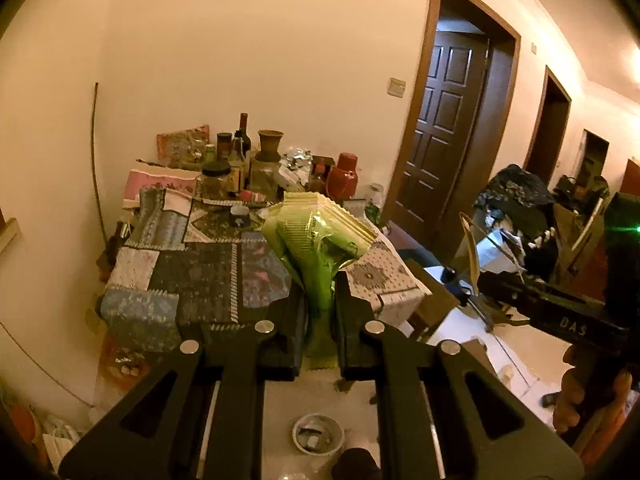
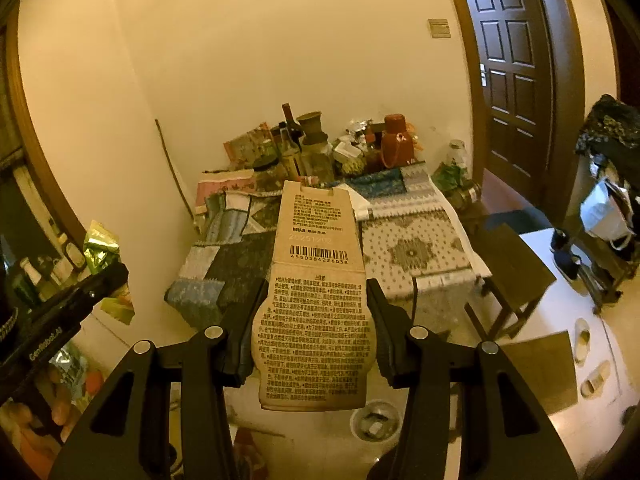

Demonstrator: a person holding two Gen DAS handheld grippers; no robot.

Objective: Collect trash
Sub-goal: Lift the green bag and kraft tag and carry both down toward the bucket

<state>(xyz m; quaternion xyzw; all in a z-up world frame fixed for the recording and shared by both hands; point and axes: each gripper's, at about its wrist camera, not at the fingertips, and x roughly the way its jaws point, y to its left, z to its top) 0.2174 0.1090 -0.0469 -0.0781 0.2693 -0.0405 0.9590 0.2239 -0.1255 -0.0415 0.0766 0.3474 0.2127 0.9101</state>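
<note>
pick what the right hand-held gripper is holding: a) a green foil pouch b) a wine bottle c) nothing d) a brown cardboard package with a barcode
d: the right hand-held gripper is clamped on a brown cardboard package with a printed barcode and text.

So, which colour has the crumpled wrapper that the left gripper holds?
The crumpled wrapper is shiny yellow-green, pinched in the left gripper; the left wrist view shows it best.

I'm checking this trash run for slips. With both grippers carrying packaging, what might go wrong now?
The left gripper pinches only the crumpled neck of the green foil bag; it might slide out. The brown paper package in the right gripper bulges between the pads and could buckle free.
</note>
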